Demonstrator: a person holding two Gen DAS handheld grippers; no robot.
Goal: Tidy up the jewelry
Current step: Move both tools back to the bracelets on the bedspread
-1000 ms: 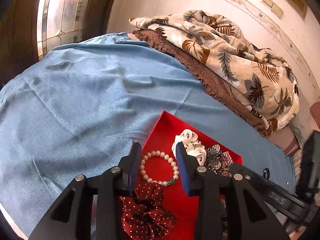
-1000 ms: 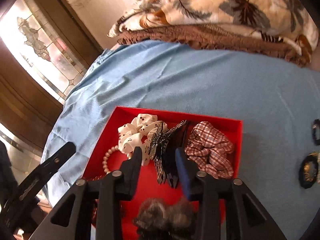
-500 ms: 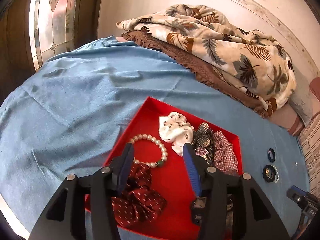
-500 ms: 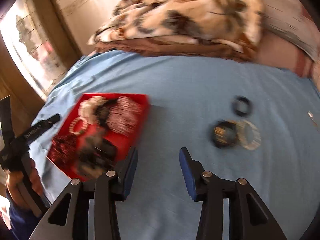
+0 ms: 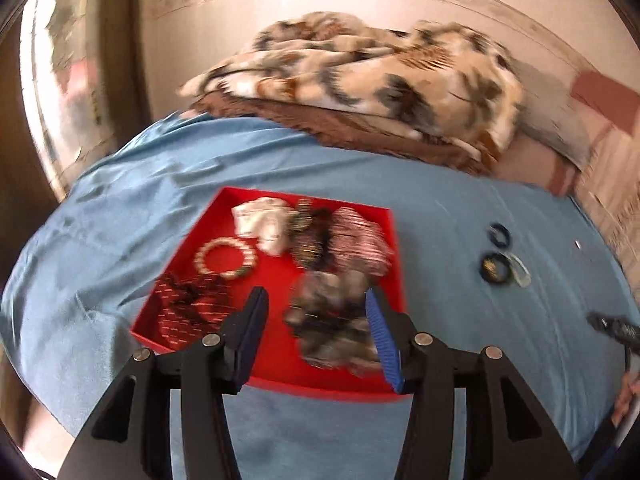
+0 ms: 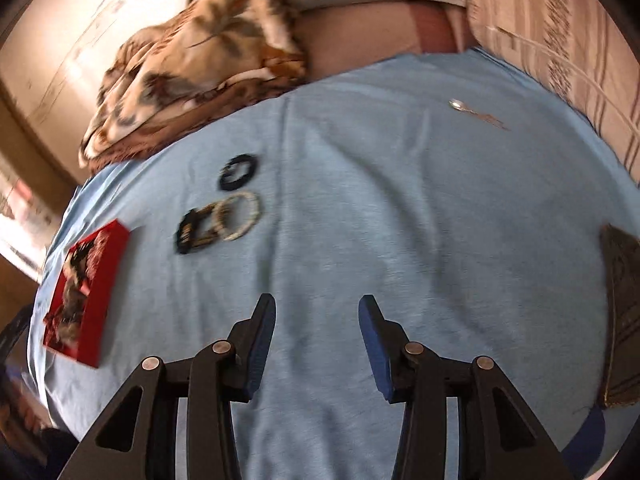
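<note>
A red tray (image 5: 276, 372) lies on the blue bedsheet (image 5: 120, 220) and holds a pearl bracelet (image 5: 225, 257), a white scrunchie (image 5: 264, 224), a dark red dotted scrunchie (image 5: 188, 308), a plaid scrunchie (image 5: 360, 240) and a grey fuzzy one (image 5: 332, 320). My left gripper (image 5: 316, 320) is open and empty above the tray's near edge. On the sheet right of the tray lie a dark ring (image 6: 238, 172), a black-and-gold band (image 6: 196, 230) and a clear beaded bracelet (image 6: 242, 214). My right gripper (image 6: 316, 320) is open and empty over bare sheet, nearer than these. The tray shows at far left in the right wrist view (image 6: 100, 300).
A folded leaf-print blanket (image 5: 380, 76) over a brown one lies at the back of the bed against the wall. A small silver piece (image 6: 460, 106) lies on the sheet at the far right. A dark patterned object (image 6: 624, 320) sits at the right edge.
My left gripper pulled back and turned right, so the whole tray and loose rings show. My right gripper swung further right, away from the tray, over bare sheet. Both stayed open.
</note>
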